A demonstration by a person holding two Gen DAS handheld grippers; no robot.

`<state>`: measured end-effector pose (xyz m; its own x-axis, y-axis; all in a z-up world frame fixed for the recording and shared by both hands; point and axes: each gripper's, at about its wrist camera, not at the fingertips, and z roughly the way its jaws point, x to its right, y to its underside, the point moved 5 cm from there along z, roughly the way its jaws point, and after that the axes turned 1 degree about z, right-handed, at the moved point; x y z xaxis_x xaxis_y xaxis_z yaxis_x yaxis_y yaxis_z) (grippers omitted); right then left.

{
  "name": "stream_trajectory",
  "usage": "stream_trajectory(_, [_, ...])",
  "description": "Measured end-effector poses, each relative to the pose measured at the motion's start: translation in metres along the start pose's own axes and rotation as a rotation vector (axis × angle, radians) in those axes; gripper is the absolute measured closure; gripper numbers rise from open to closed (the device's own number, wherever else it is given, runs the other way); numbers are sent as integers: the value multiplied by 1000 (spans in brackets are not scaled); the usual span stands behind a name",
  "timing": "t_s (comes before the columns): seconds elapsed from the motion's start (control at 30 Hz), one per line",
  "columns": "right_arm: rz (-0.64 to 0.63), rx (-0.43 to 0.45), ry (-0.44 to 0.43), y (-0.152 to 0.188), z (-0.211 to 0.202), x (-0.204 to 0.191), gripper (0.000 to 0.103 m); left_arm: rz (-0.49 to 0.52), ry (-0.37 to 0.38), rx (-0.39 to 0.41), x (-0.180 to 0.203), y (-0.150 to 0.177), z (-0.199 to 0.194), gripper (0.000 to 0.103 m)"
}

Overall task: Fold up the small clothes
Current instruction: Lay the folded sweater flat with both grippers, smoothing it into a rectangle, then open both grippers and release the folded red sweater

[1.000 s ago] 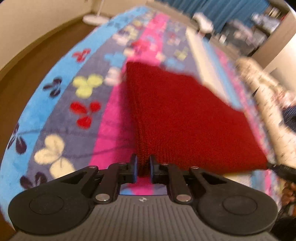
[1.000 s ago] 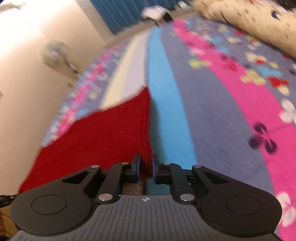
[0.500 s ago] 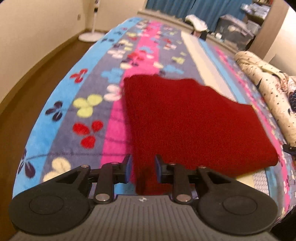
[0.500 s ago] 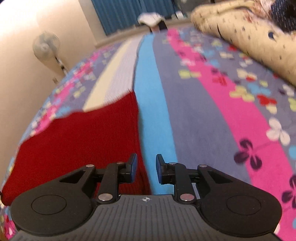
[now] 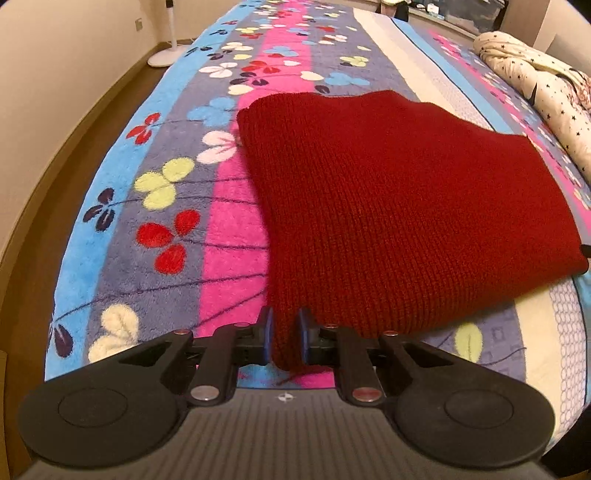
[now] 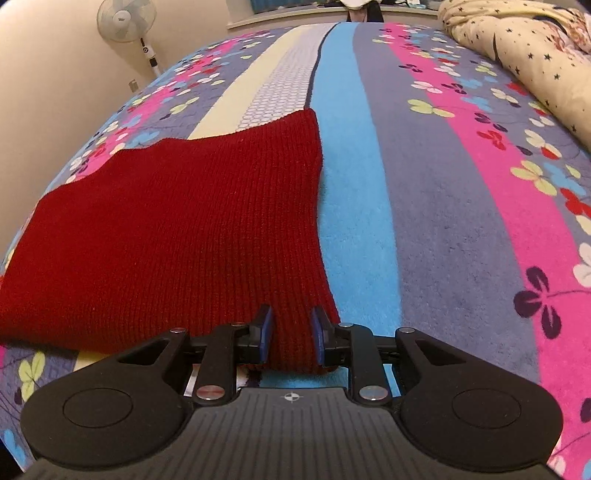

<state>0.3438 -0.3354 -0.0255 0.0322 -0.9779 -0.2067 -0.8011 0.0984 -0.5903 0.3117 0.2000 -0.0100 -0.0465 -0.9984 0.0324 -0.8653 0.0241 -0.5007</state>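
- Fingers of the left gripper (image 5: pixel 284 338) are closing on the near left corner of the knit (image 5: pixel 388 206), their blue pads against the red wool on both sides.
- Fingers of the right gripper (image 6: pixel 291 338) sit either side of the near right corner of the knit (image 6: pixel 177 236); the cloth bulges between the pads, though whether they press on it cannot be told.
- Folded and flat, the knit lies across the striped, flower-patterned bed (image 5: pixel 173 206), its near edge at both grippers and its far edge squared off toward the bed's middle.
- Left of the knit, a wide band of bare cover runs to the bed's edge, then brown floor (image 5: pixel 33 229) and wall.
- Right of the knit, blue, grey and pink stripes lie open as far as a crumpled star-print quilt (image 6: pixel 524 48).
- Beyond the far edge, the bed stretches clear toward a standing fan (image 6: pixel 125 22).
- Both grippers tilt steeply down at the bed, side by side along the knit's near edge.
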Motion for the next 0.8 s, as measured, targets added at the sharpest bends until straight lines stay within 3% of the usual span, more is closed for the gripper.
stream_trajectory(0.2, [2, 13, -8, -1, -3, 2, 79, -12, 20, 87, 3, -10, -14, 84])
stream_trajectory(0.4, [34, 88, -39, -8, -16, 4, 76, 14, 79, 161, 22, -21, -27, 84])
stream_trajectory(0.5, [9, 37, 3, -3, -7, 6, 73, 74, 87, 121, 35, -18, -18, 77])
stream_trajectory(0.6, [-7, 14, 32, 0, -3, 7, 66, 151, 20, 11, 43, -5, 3, 72])
stream_trajectory(0.8, [23, 69, 9, -4, -13, 10, 66, 87, 52, 101, 38, -17, -9, 65])
